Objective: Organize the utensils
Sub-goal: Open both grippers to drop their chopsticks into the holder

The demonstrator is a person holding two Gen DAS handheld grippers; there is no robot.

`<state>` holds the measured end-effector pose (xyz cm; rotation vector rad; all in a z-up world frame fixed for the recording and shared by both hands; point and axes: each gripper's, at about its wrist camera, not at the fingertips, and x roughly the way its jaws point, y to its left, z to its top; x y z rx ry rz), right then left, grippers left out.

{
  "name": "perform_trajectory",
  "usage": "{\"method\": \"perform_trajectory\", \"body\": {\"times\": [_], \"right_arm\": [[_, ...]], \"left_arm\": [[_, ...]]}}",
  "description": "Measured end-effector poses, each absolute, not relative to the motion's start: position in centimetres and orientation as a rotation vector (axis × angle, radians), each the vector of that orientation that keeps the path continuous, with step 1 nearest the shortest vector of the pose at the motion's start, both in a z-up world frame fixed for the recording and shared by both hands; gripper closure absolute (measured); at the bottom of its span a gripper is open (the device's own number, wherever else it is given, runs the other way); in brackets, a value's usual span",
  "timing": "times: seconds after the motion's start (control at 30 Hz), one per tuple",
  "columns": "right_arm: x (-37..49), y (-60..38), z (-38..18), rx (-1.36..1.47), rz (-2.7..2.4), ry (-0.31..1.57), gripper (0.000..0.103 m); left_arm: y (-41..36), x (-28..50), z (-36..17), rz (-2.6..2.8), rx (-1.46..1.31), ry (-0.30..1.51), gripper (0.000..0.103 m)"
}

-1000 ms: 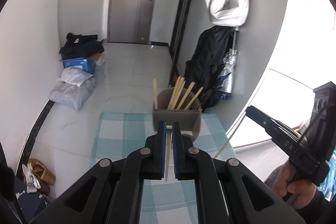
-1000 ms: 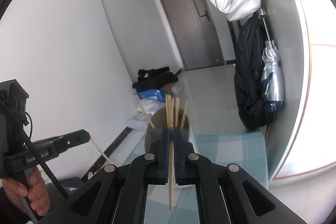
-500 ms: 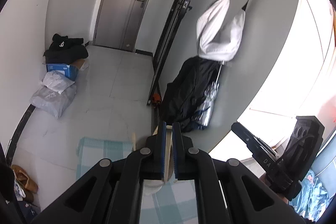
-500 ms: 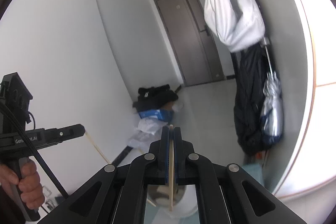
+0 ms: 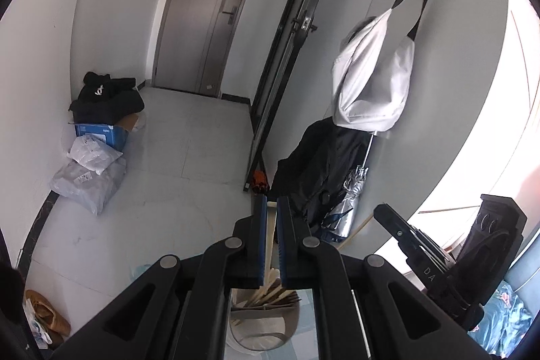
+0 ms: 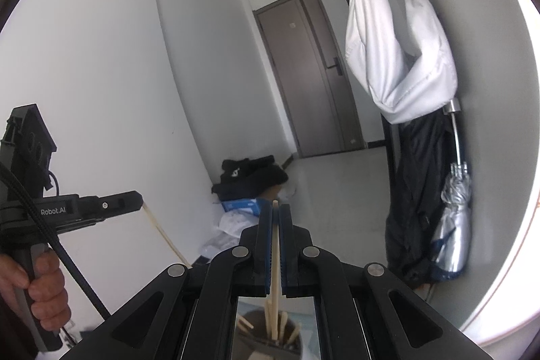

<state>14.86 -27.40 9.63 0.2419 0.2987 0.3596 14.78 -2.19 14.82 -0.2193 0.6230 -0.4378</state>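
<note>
Left wrist view: our left gripper (image 5: 269, 225) pinches one pale wooden chopstick (image 5: 269, 245) between blue pads, held upright above the utensil holder (image 5: 263, 319) so it can go in tip-first, we judge. The holder is a grey cup already holding several thin wooden sticks; it sits on checked cloth (image 5: 305, 309).

Right wrist view: our right gripper (image 6: 276, 225) clamps a second chopstick (image 6: 275, 258), slim and smooth, its lower end at the cup's mouth (image 6: 266, 331). Both sticks are vertical, presumably to clear the rim.
</note>
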Motion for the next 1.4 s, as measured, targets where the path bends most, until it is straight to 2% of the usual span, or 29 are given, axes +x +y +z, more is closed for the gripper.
{"method": "perform_trajectory", "body": {"times": [0.67, 1.4], "right_arm": [[18.5, -23.1, 4.3, 0.207, 0.447, 0.420, 0.100], [17.7, -22.5, -1.3, 0.203, 0.500, 0.571, 0.100]], "left_arm": [[-4.6, 16.7, 11.0, -0.473, 0.019, 0.715, 0.101], [-5.2, 20.4, 5.1, -0.571, -0.137, 0.908, 0.101]]}}
